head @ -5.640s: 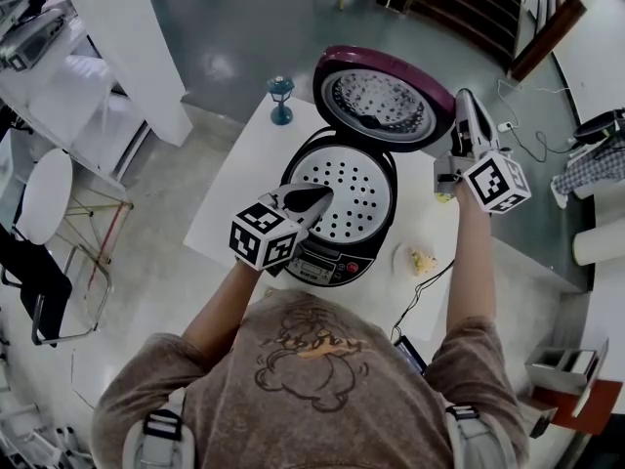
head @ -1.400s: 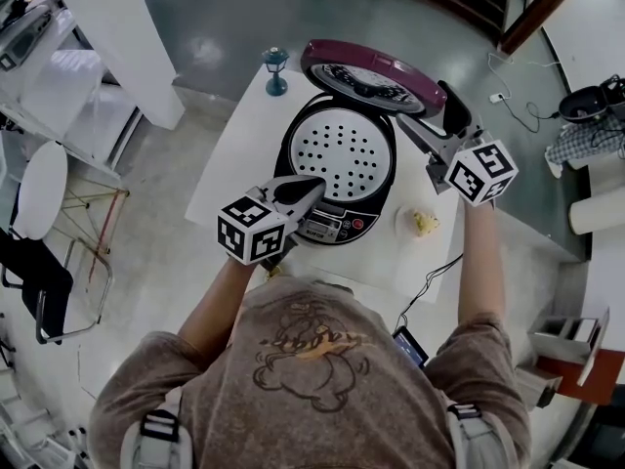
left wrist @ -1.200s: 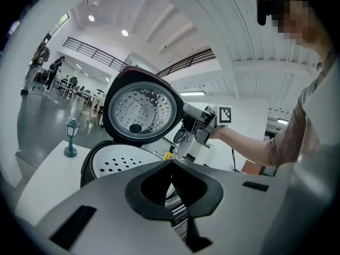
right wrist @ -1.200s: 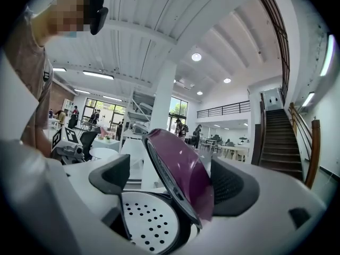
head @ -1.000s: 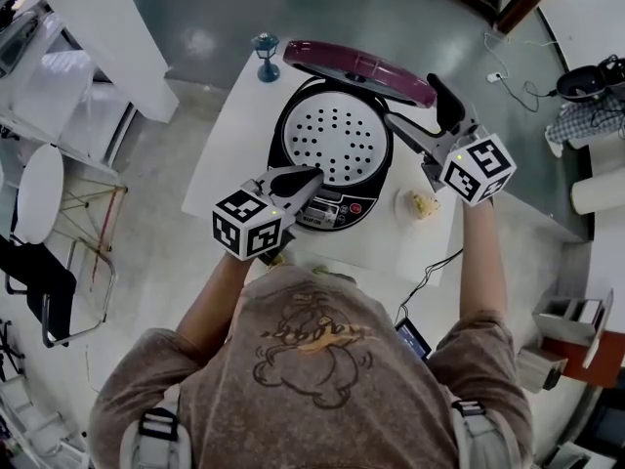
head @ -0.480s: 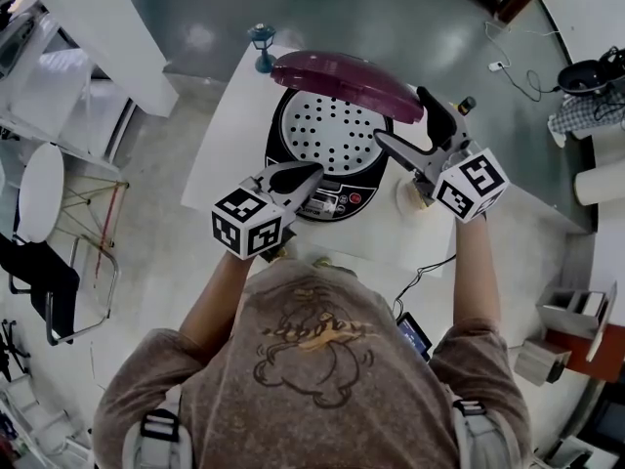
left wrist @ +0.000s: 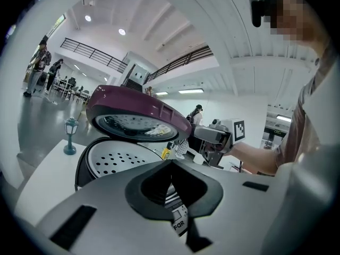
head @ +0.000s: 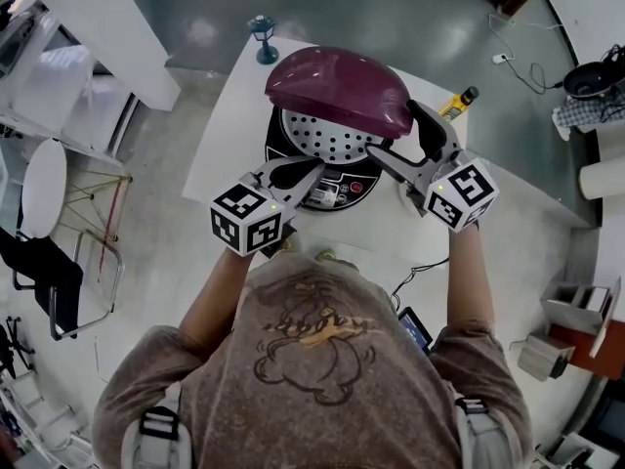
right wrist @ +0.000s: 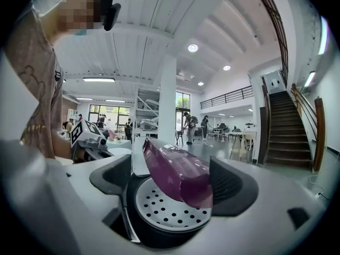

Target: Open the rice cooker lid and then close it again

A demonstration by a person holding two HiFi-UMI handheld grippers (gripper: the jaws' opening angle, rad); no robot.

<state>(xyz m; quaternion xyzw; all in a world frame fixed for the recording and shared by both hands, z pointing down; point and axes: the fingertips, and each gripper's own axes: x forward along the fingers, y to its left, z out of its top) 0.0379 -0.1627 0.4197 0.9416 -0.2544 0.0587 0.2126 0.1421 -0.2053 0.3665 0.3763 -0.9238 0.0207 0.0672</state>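
Note:
The black rice cooker (head: pixel 327 193) stands on the white table (head: pixel 229 115). Its purple lid (head: pixel 337 88) hangs about half-way down over the perforated inner plate (head: pixel 317 145). My right gripper (head: pixel 402 147) is open at the lid's right edge. In the right gripper view the lid (right wrist: pixel 178 171) lies between the wide-apart jaws, above the plate (right wrist: pixel 164 206). My left gripper (head: pixel 296 173) is shut and holds nothing. It points at the cooker's front, by the control panel. From the left gripper view the lid (left wrist: pixel 138 110) shows its underside, and the right gripper (left wrist: pixel 219 137) is beside it.
A small teal lamp-post ornament (head: pixel 261 37) stands at the table's far left corner. A yellow bottle (head: pixel 459 101) lies on the table to the right of the cooker. A cable (head: pixel 420 272) hangs off the near edge. A white chair (head: pixel 39 189) is on the floor to the left.
The lid has swung down from upright to about half shut. My right gripper followed it toward me. The left gripper stayed shut at the cooker's front.

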